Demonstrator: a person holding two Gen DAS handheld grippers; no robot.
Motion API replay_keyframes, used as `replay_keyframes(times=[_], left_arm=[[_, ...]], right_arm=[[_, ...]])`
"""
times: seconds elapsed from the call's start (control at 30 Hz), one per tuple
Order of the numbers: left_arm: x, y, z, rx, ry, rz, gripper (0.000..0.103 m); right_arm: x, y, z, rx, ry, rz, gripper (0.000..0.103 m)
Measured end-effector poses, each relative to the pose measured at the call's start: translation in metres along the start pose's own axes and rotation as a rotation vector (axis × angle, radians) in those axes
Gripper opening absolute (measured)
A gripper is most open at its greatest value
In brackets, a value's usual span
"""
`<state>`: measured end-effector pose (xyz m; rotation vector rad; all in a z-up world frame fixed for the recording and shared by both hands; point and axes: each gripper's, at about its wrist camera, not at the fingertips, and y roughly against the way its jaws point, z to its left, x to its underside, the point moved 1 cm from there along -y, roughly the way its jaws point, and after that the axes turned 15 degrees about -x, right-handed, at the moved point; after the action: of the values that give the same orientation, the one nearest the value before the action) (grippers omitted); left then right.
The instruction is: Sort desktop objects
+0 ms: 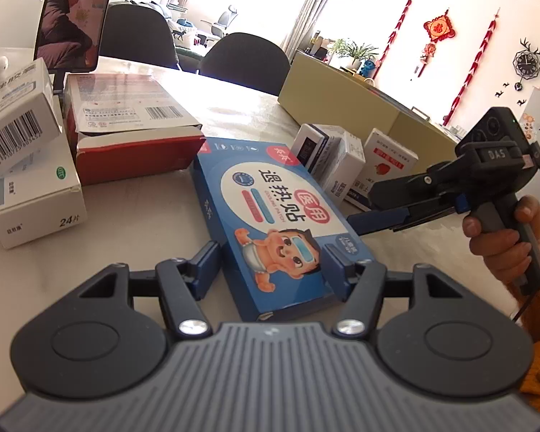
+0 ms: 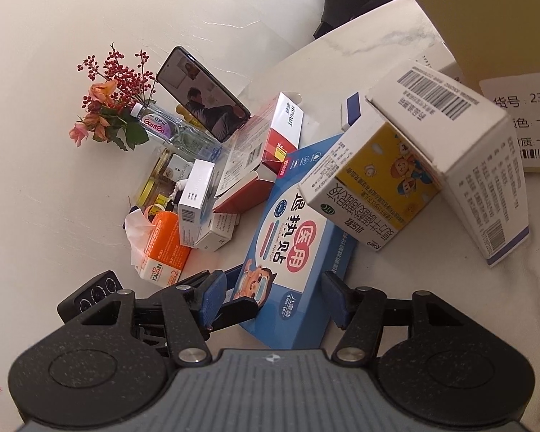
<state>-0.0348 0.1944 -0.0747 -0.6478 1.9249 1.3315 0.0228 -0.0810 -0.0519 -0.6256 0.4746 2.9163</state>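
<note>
While both grippers pinch the blue cooling-patch box (image 1: 270, 216) at lower centre, left gripper (image 1: 273, 266) across its near end & right gripper (image 2: 273, 298) across a corner, I'd keep it level w/ steady squeeze, clearing the red box (image 1: 133, 144) at upper left and white boxes (image 1: 342, 158) behind.

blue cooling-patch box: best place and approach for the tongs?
Take the blue cooling-patch box across its narrow width at the near end, coming in low along its length. It lies flat, long and thin, so only the long side edges give parallel faces. The left tongs already straddle that end; whether their pads press is unclear. The far end is crowded by the red box and white boxes.
</note>
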Motion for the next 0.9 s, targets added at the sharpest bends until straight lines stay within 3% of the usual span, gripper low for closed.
replay_keyframes(times=[0.73, 0.9], left_arm=[[0.005, -0.002, 0.014, 0.063, 0.146, -0.012, 0.064], [0.006, -0.003, 0.019, 0.079, 0.177, -0.011, 0.064]], right_arm=[[0.002, 0.003, 0.020, -0.032, 0.025, -0.038, 0.063], [0.001, 0.001, 0.024, -0.046, 0.036, -0.049, 0.067]])
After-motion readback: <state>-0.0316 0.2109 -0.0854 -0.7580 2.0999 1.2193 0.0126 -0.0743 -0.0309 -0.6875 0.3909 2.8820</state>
